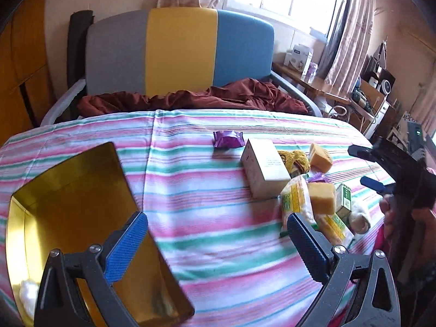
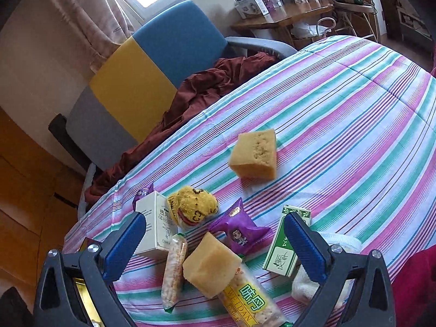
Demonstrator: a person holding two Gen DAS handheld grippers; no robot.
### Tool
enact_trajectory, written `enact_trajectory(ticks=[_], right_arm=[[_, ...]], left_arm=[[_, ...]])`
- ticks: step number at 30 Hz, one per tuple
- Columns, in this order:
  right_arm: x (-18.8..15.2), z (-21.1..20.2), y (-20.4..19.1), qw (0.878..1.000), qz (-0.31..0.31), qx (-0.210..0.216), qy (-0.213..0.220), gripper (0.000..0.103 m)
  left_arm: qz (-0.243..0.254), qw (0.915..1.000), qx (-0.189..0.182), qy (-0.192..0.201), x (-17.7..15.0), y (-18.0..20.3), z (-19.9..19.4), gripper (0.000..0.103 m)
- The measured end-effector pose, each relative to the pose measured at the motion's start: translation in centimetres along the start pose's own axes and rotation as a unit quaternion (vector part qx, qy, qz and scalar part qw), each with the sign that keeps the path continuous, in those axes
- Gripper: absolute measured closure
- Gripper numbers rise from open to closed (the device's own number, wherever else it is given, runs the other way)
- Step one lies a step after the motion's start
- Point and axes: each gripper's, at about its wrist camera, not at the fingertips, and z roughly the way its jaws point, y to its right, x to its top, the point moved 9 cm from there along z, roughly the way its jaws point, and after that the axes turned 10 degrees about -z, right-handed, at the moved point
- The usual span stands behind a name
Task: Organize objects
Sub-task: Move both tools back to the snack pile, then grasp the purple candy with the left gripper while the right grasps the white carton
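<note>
Now the right hand-held gripper (image 2: pixel 215 242) is seen spread wide over a heap of objects on the striped worktop (image 2: pixel 354 125), nothing gripped. Between its blue fingers a yellow sponge block (image 2: pixel 209 265) is found, resting on a cracker packet (image 2: pixel 245 299), with a purple snack pouch (image 2: pixel 239 231) just behind. A second sponge (image 2: pixel 254 154) is set well apart, farther up. A green carton (image 2: pixel 286 242) is partly covered by the right finger. The left hand-held gripper (image 1: pixel 218 242) is held open and empty too, a gold tin (image 1: pixel 73 204) lying under its left finger; the tin's near end is cut off.
</note>
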Motion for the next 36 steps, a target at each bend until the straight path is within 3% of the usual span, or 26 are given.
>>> enact_trajectory(ticks=[6,10,12,15,17,23,29,31,32,34,35,36], right_arm=[[-0.2,0.1,-0.9,1.0,-0.006,0.025,-0.007,0.0],[-0.3,0.0,-1.6,0.999,-0.015,0.039,-0.009,0.0],[-0.4,0.1,-1.8,0.999,-0.017,0.045,-0.013,0.0],[-0.7,0.4,-2.0,0.998,-0.018,0.056,-0.022,0.0],[-0.9,0.6,-2.1,0.998,-0.017,0.061,-0.03,0.0],[-1.5,1.1,-2.5,0.995,-0.016,0.08,-0.049,0.0],[-2.2,1.7,-2.7,0.993,-0.012,0.093,-0.07,0.0],[-2.3,1.8,-2.6,0.993,-0.009,0.096,-0.074,0.0],[-2.3,1.9,-2.6,0.993,-0.008,0.096,-0.075,0.0],[-2.4,2.0,-2.5,0.992,-0.005,0.095,-0.078,0.0],[-2.5,2.2,-2.3,0.992,-0.003,0.092,-0.082,0.0],[-2.6,2.3,-2.1,0.993,-0.001,0.089,-0.084,0.0]], left_arm=[[-0.008,0.9996,0.02,-0.019,4.0,0.1,5.0,0.0],[-0.016,0.9982,0.023,-0.052,5.9,0.3,8.7,0.0],[-0.038,0.9953,0.01,-0.089,6.4,0.5,10.9,0.0],[-0.095,0.984,-0.016,-0.15,6.6,0.5,13.9,0.002],[-0.119,0.9784,-0.02,-0.167,7.0,0.6,15.3,0.006],[-0.142,0.9761,0.002,-0.164,9.8,0.6,19.1,0.007],[-0.117,0.9774,0.016,-0.175,10.0,2.6,22.7,0.008],[-0.104,0.9779,0.027,-0.179,9.6,3.0,23.7,0.014],[-0.098,0.9777,0.03,-0.183,9.4,3.3,24.3,0.024],[-0.063,0.9829,0.053,-0.165,9.2,3.6,24.3,0.032],[-0.046,0.9844,0.057,-0.16,9.0,3.8,24.2,0.043],[-0.032,0.9859,0.054,-0.155,8.8,3.9,23.9,0.046]])
